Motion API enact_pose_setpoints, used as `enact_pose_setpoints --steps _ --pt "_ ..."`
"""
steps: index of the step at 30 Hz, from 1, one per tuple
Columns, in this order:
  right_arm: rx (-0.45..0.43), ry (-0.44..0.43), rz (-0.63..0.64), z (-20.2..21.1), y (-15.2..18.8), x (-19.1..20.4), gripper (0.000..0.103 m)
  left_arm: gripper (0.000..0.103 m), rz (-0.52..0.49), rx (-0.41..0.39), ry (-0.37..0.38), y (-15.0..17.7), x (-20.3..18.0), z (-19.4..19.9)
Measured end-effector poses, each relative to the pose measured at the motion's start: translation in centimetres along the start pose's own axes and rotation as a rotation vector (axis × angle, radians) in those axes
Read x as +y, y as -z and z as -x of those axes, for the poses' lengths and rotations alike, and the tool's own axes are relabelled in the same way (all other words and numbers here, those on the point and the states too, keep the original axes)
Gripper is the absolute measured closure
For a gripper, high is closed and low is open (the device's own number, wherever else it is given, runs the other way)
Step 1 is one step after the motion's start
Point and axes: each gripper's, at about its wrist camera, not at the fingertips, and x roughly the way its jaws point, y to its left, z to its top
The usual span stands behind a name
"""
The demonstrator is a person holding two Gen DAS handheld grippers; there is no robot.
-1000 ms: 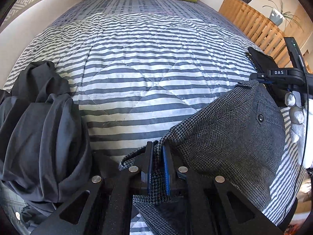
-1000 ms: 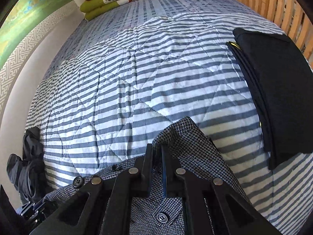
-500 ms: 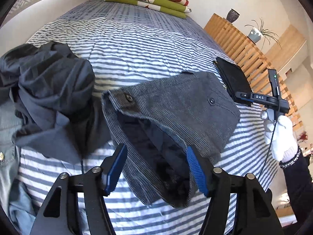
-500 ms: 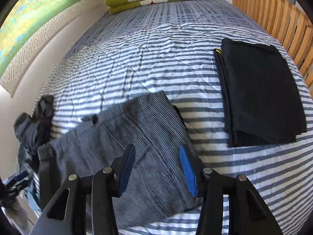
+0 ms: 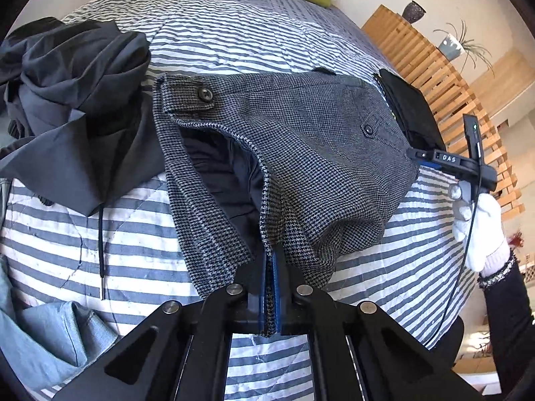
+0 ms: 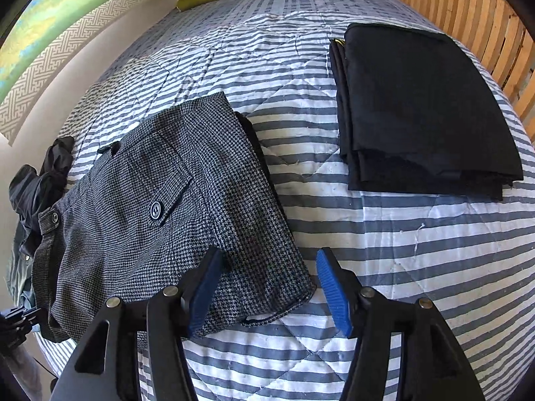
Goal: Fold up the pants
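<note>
Left gripper clamped shut, right gripper standing open.

The left gripper (image 5: pixel 271 287) pointed steeply downward, its jaws having just snapped together so that the blue pads (image 5: pixel 275 295) pressed on a fold of the houndstooth pants (image 5: pixel 311 153) between them. The right gripper (image 6: pixel 269 292) also tilted steeply down, and its jaws had just been opening; its blue pads (image 6: pixel 204 292) stood apart above the cloth, one over it and the other past its edge, gripping nothing. In the left wrist view, the person's right hand (image 5: pixel 481 224), in a white glove with a dark sleeve (image 5: pixel 511 320) behind it, held the right gripper's handle.
</note>
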Motion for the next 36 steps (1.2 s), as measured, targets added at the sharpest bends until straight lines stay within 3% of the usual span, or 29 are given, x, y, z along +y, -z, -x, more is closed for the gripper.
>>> enact_pose_setpoints --steps 1,3,4,5,7,10,12,15,17,18,19,21,26,32,36 --pt "0.005 0.01 0.0 -0.4 0.1 0.2 0.057 0.1 0.01 -0.015 0.008 0.4 0.4 0.4" --pt "0.006 0.065 0.032 -0.9 0.3 0.7 0.084 0.1 0.027 -0.008 -0.022 1.5 1.4 -0.1" --pt "0.004 0.13 0.046 -1.3 0.4 0.9 0.091 0.1 0.038 0.019 -0.039 1.9 2.4 -0.7" --pt "0.014 0.196 0.052 -1.9 0.4 0.9 0.094 0.1 0.058 0.047 -0.052 2.5 3.3 -1.5" --pt "0.033 0.177 0.009 -2.6 0.3 0.1 0.094 0.1 0.101 0.069 -0.044 3.0 4.5 -2.3" --pt "0.02 0.161 0.004 -1.7 0.3 0.1 0.094 0.097 0.106 -0.004 -0.07 3.1 4.9 -0.9" --pt "0.008 0.189 0.015 -0.8 0.4 0.2 0.088 0.098 0.121 -0.049 -0.11 2.9 5.2 0.3" --pt "-0.021 0.207 -0.006 1.3 0.7 0.1 0.081 0.087 0.14 -0.057 -0.081 2.9 4.8 1.3" --pt "-0.044 0.167 -0.002 3.0 1.5 0.5 0.08 0.068 0.103 -0.045 -0.057 3.1 3.7 1.2" --pt "-0.044 0.135 0.003 3.7 2.0 1.1 0.072 0.05 0.075 -0.04 -0.053 3.4 2.8 0.9" --pt "-0.04 0.099 0.007 4.2 2.7 1.6 0.067 0.04 0.063 -0.044 -0.059 3.6 2.4 0.7" --pt "-0.026 0.008 0.008 4.9 4.3 2.6 0.046 0.039 0.049 -0.041 -0.052 4.3 2.0 0.1" --pt "0.063 -0.134 0.044 3.5 9.1 6.1 0.045 0.039 0.027 -0.014 -0.046 6.6 2.2 -1.4" --pt "0.126 -0.191 0.282 2.3 12.5 14.3 0.045 0.039 -0.057 0.02 -0.066 7.0 0.1 -4.1" --pt "0.154 -0.183 0.361 -0.3 12.9 19.0 0.045 0.039 -0.088 -0.006 -0.038 6.8 -1.5 -4.7"
